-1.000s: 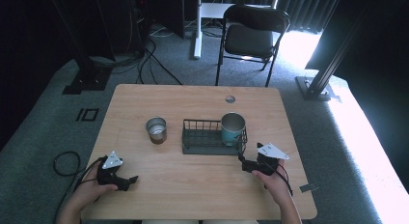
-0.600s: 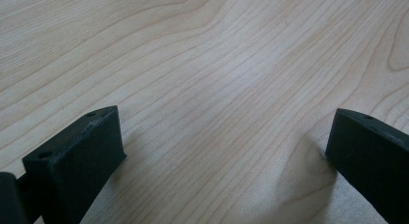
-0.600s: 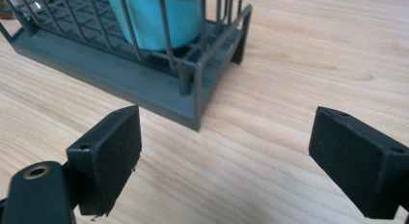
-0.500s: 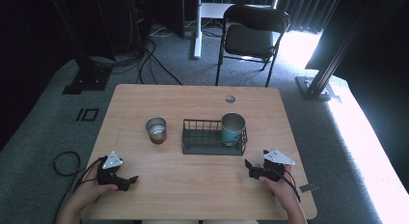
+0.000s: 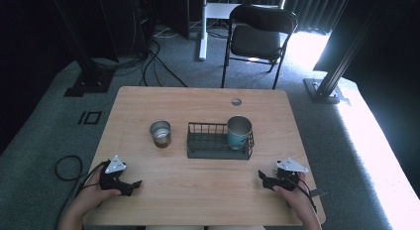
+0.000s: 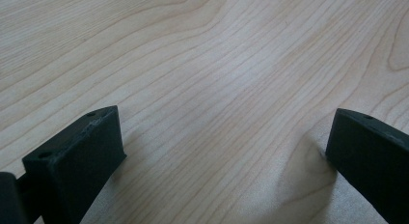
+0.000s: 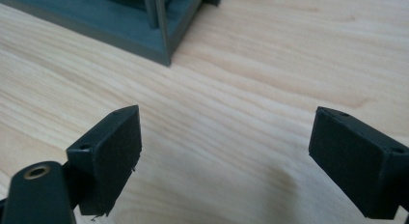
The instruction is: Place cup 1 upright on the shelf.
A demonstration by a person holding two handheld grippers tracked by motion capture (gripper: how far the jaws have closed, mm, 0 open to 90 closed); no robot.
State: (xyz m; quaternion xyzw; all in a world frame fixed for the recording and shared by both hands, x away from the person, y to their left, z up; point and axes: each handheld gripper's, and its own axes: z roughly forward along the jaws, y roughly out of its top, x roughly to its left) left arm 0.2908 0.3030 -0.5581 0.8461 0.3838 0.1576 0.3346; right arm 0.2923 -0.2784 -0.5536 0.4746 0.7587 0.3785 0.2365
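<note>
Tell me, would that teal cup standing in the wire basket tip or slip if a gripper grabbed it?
The teal cup looks like thin metal, so probably light and stiff. It stands taller than the wire basket walls, so a push near its rim might tip it. Its smooth side may be somewhat slippery.

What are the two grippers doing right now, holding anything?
Left gripper: open, holding nothing, over bare table.
Right gripper: open, holding nothing, near the wire basket.

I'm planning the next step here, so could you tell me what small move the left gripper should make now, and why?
Probably ease the left gripper forward toward the steel cup. That cup stands on the table beside the wire basket, which already holds a teal cup. The left gripper's jaws stand open over bare wood, holding nothing.
</note>
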